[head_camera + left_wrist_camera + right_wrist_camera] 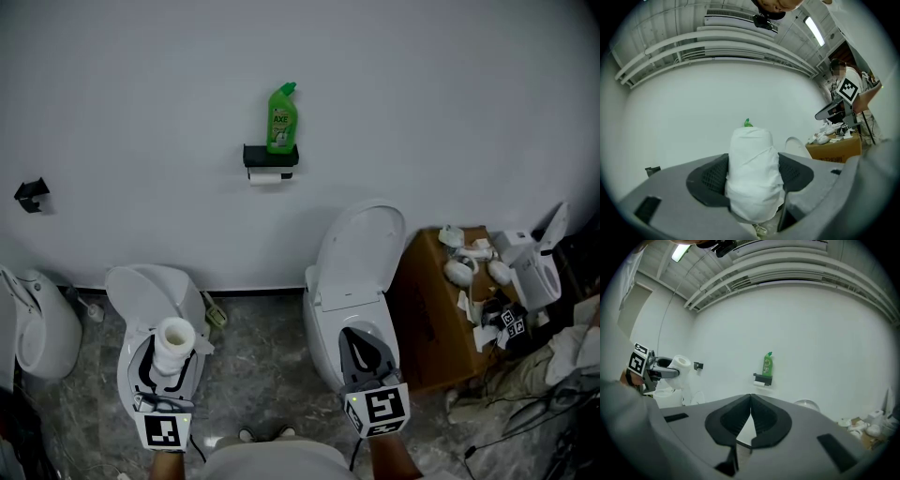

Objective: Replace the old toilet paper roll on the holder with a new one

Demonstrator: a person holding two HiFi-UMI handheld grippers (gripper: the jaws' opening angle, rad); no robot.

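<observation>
My left gripper (pixel 169 361) is shut on a full white toilet paper roll (pixel 174 344), which stands upright between its jaws; in the left gripper view the roll (pixel 753 173) fills the gap between the two pads. My right gripper (pixel 367 354) is shut with nothing in it, its jaws meeting in the right gripper view (pixel 750 409). High on the white wall hangs the black holder (pixel 271 157) with a thin, nearly used-up roll (pixel 267 176) under it. From the right gripper view the holder (pixel 762 378) is far ahead, and the held roll (pixel 682 363) shows at left.
A green cleaner bottle (pixel 281 118) stands on the holder's shelf. Below are a toilet (pixel 155 309) at left and another (pixel 356 281) at centre, lids up. A cardboard box (pixel 433 309) with white fittings stands right. A black bracket (pixel 31 194) sits on the wall at left.
</observation>
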